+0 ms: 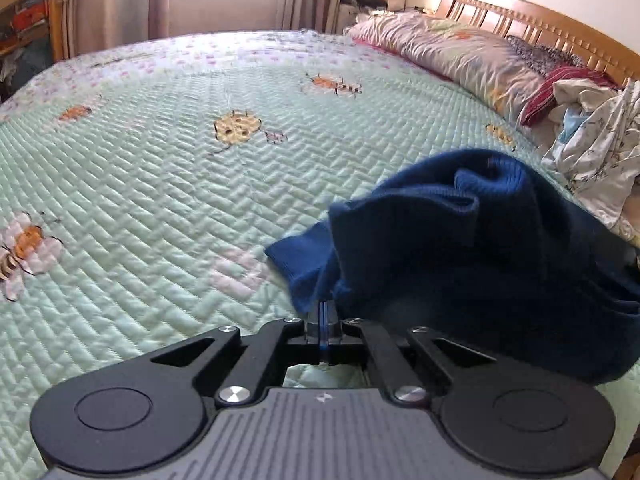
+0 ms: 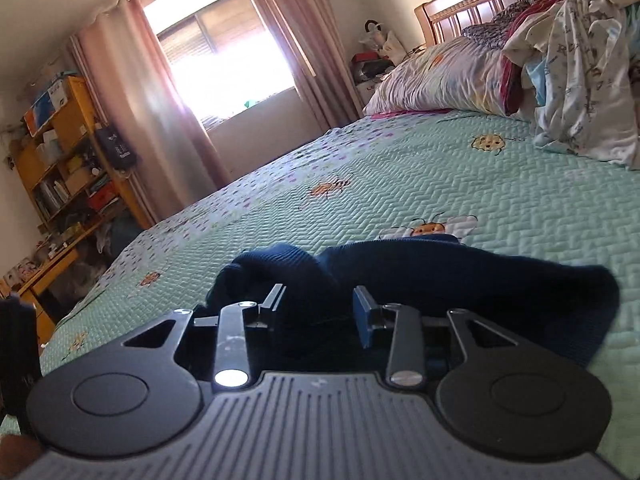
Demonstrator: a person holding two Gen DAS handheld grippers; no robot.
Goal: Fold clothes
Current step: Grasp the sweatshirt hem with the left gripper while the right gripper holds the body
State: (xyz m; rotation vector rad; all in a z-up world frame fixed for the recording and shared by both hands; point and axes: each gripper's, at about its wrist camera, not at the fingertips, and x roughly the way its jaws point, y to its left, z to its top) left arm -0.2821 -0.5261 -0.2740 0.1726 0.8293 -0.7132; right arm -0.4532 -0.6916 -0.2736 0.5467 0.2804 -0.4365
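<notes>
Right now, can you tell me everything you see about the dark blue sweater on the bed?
The dark blue sweater is a soft, ribbed knit, bunched in a rumpled heap on the green quilt, not yet folded. One ribbed edge sticks out toward the left. The left claw is shut on a bit of its fabric. The right claw is open, with the knit bulging between its fingers; whether they touch it I cannot tell.

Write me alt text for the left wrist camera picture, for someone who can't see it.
The left tongs are shut on an edge of a dark blue sweater, which lies bunched on a pale green quilted bedspread with bee patterns. Behind it, pillows and a heap of clothes lie along a wooden headboard.
</notes>
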